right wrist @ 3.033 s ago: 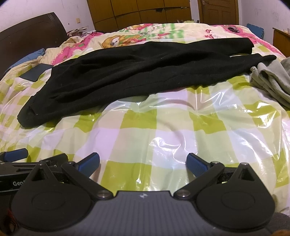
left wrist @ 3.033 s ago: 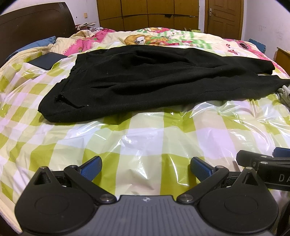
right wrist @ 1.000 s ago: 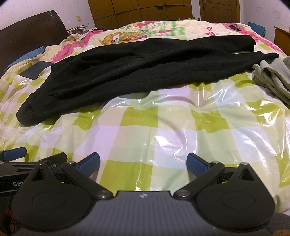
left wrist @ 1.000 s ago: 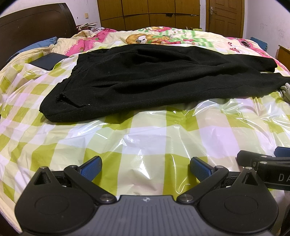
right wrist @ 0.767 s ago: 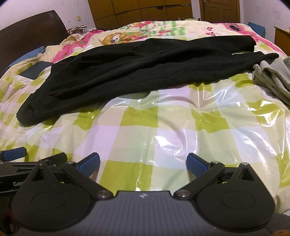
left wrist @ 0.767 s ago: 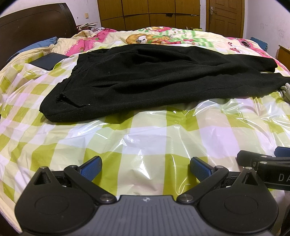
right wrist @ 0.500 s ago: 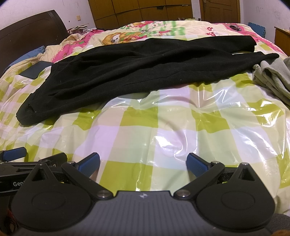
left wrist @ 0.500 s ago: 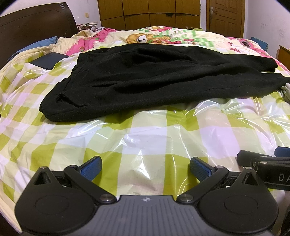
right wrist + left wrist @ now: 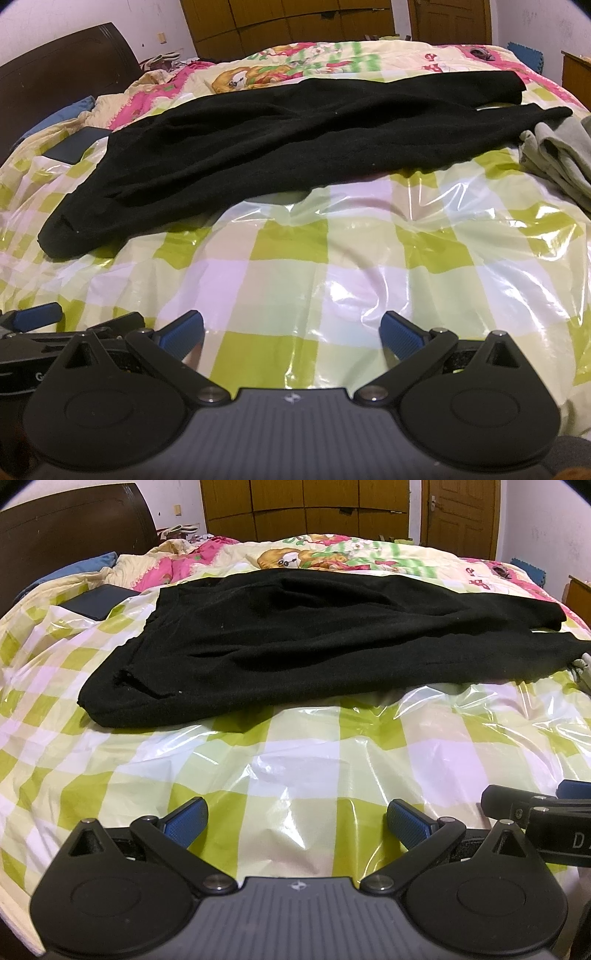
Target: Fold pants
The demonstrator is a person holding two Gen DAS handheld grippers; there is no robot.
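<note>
Both tongs gape; pants cuff cropped.

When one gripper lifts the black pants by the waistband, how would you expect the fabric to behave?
The black pants will probably drape limply, as they already lie in soft wrinkles. The legs look long, so they would likely trail. They may slide easily on the glossy plastic sheet. Both the left gripper and right gripper are open.

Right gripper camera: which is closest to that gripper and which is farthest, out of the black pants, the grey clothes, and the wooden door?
From the right gripper:
1. Black pants, lying straight ahead across the middle of the bed.
2. Grey clothes, off to the right edge, about level with the pants' leg ends; too close to call against the pants.
3. Wooden door, far back behind the bed.
</note>
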